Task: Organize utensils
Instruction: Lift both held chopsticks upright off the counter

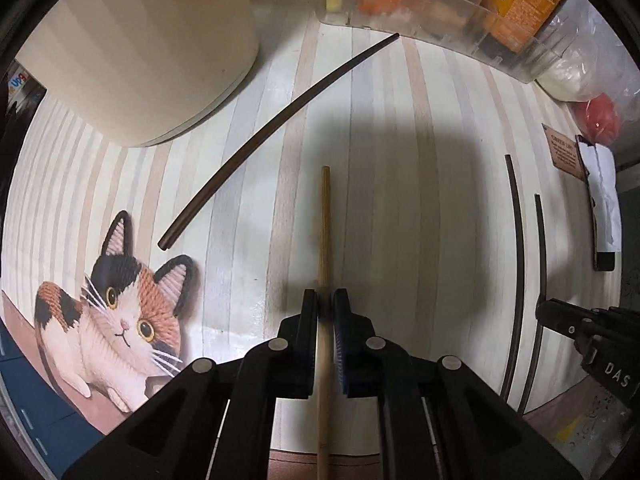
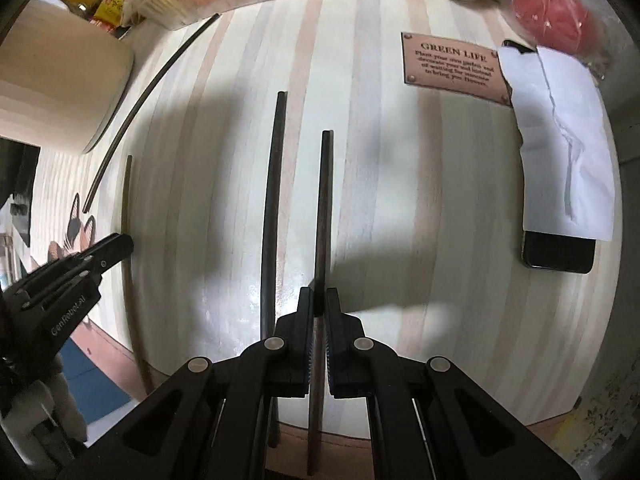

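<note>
My left gripper [image 1: 326,300] is shut on a light wooden chopstick [image 1: 325,216] that points straight ahead over the striped mat [image 1: 380,120]. A dark chopstick [image 1: 280,120] lies loose and diagonal to its upper left. My right gripper [image 2: 319,299] is shut on a dark brown chopstick [image 2: 325,200]. A second dark chopstick [image 2: 274,184] lies on the mat just left of it. The same pair shows in the left wrist view [image 1: 518,240], with the right gripper [image 1: 560,316] at the right edge. The left gripper [image 2: 116,246] shows at the left of the right wrist view.
A cream container [image 1: 152,40] stands at the back left. A clear bin [image 1: 420,8] of packets runs along the back. A phone under white paper [image 2: 560,160], a red object in a bag [image 2: 552,24] and a "Green Life" label [image 2: 452,66] are on the right.
</note>
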